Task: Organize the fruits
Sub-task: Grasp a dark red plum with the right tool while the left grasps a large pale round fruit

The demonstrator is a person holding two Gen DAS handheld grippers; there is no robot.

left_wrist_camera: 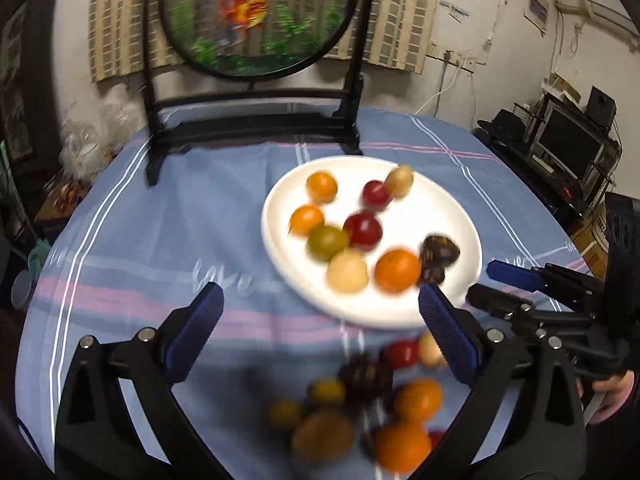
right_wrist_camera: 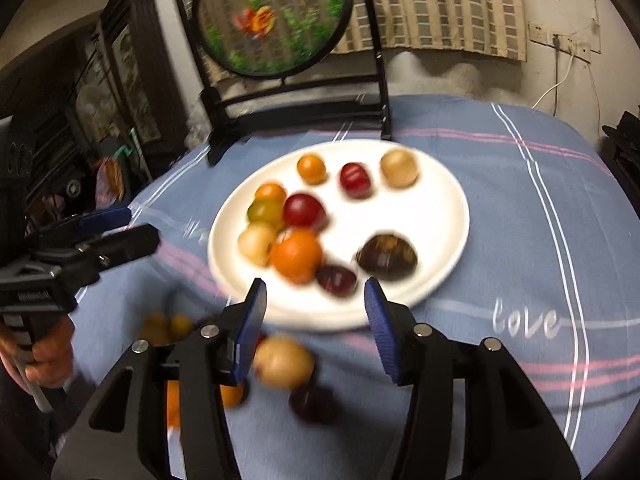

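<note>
Fruits [left_wrist_camera: 352, 236] lie in two groups on the bench [left_wrist_camera: 140, 240], which is covered by a blue striped cloth: one group sits on a white plate [left_wrist_camera: 280, 208], the other is a loose pile [left_wrist_camera: 360, 412] on the cloth just in front of the plate's near rim. On the plate are small oranges, red and yellow-green round fruits, pale tan ones and two dark brown ones; motion blur softens all of them.

The left hand-held gripper [left_wrist_camera: 320, 316] hangs over the cloth at the plate's near-left edge, tilted downward, its blue-padded fingers spread wide and grasping nothing; the loose pile lies below and between them. The right hand-held gripper [right_wrist_camera: 316, 312] is likewise released, fingers apart, hovering over the plate's near rim with a tan fruit [right_wrist_camera: 284, 362] and a dark fruit [right_wrist_camera: 312, 400] on the cloth beneath it. Each gripper shows at the edge of the other's view, held level by a hand on its grip.

Behind the plate stands a round painted panel [left_wrist_camera: 256, 12] in a black frame.
</note>
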